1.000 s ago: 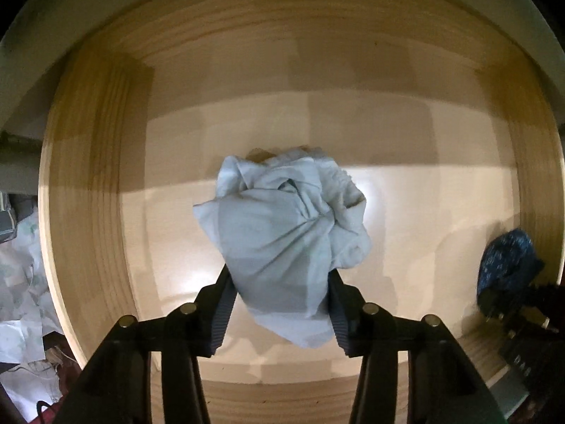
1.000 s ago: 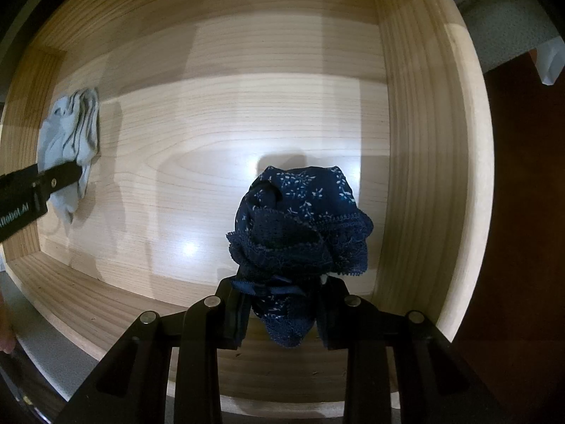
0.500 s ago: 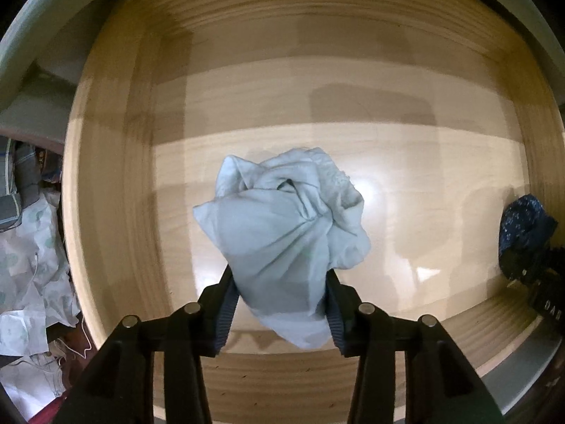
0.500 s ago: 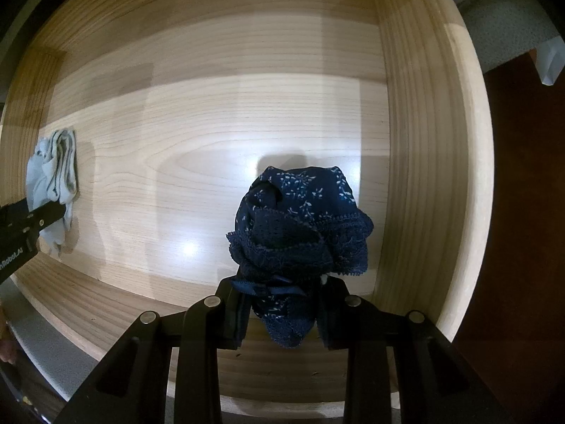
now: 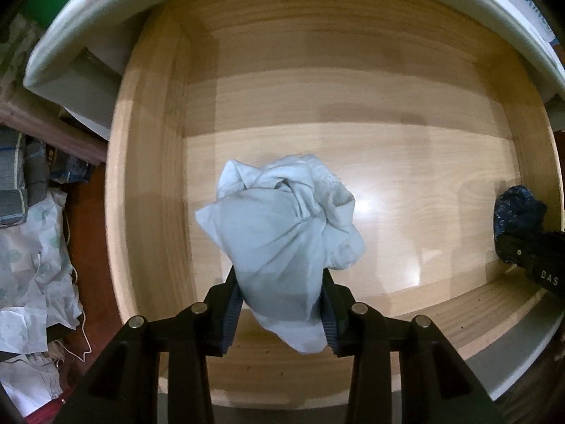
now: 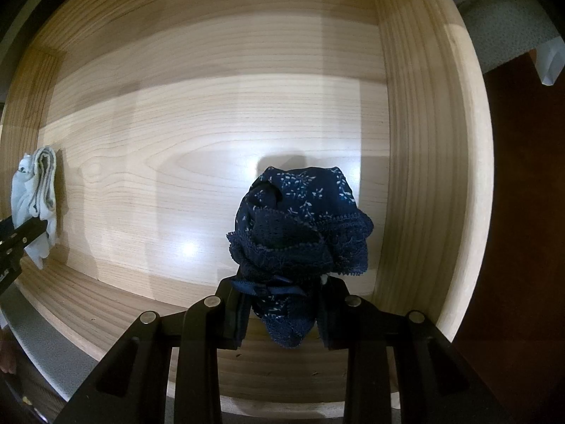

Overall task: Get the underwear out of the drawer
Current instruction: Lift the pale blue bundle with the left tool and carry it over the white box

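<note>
My left gripper point(image 5: 280, 312) is shut on a bunched pale blue underwear point(image 5: 286, 233) and holds it above the open wooden drawer point(image 5: 148, 176). My right gripper point(image 6: 282, 312) is shut on a bunched navy floral lace underwear point(image 6: 300, 226) over the drawer's right end point(image 6: 423, 141). The navy piece point(image 5: 517, 208) shows at the right edge of the left wrist view. The pale blue piece point(image 6: 35, 198) shows at the left edge of the right wrist view.
The drawer floor point(image 6: 197, 148) is bare wood. Crumpled white cloth and clutter point(image 5: 31, 254) lie on the floor left of the drawer. A white cabinet top point(image 5: 106, 17) overhangs the drawer's back. Dark red floor point(image 6: 522, 212) lies to the right.
My left gripper has risen and pulled back with the pale blue underwear; more of the drawer and the clutter to its left shows. My right gripper has stayed almost still.
</note>
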`<state>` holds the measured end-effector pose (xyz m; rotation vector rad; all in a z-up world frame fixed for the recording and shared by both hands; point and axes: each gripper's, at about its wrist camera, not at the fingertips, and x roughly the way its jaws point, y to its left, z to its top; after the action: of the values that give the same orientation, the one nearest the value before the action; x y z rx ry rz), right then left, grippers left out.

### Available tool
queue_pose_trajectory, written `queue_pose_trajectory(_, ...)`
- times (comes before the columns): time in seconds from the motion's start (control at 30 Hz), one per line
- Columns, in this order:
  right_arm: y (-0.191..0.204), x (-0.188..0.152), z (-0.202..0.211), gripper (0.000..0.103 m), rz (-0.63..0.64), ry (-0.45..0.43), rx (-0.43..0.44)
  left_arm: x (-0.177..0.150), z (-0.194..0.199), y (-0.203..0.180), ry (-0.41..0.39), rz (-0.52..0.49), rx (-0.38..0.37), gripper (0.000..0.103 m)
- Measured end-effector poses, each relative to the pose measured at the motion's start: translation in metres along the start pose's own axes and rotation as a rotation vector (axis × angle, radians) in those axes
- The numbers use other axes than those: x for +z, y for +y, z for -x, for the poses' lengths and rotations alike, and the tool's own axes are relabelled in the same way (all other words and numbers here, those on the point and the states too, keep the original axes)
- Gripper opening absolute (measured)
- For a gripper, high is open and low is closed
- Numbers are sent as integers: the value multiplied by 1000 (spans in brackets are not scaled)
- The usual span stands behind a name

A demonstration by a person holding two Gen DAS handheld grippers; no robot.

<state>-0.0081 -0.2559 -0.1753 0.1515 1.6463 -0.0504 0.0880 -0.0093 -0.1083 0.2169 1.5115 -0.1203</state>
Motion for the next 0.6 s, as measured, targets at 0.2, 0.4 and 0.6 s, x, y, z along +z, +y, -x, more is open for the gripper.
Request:
queue_pose_trajectory(0.2, 0, 0, 1, 28, 0, 0, 0, -2, 26, 1, -51, -10, 1, 39)
queue_pose_trajectory(0.4, 0, 0, 2, 28, 0, -1, 0, -2, 54, -2, -101, -10, -13, 39)
queue_pose_trajectory(0.6, -1, -1, 3, 28, 2, -1, 0, -8, 73, 7, -151, -8, -10, 39)
